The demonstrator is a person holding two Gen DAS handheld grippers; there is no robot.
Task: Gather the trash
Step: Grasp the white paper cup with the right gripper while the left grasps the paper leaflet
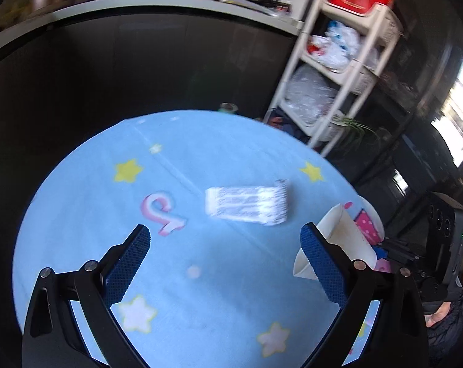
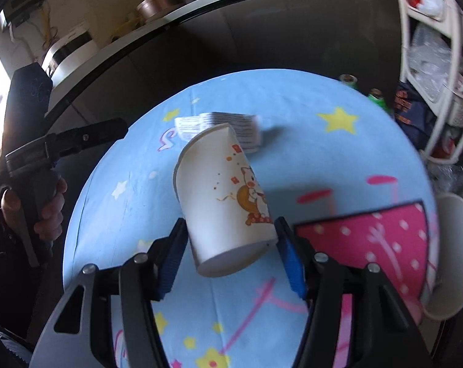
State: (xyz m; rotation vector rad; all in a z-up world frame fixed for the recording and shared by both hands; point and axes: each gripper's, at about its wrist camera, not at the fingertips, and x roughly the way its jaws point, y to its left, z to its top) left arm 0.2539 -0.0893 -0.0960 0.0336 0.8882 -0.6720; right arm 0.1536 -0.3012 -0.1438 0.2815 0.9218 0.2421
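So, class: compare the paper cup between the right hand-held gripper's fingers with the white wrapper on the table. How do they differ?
The paper cup is a tall, round container with a cartoon print; the wrapper is flat with dark printed lines. The cup is tilted and clamped in the right hand-held gripper; the wrapper lies loose on the blue tablecloth, ahead of the open left hand-held gripper. Both are mostly white.
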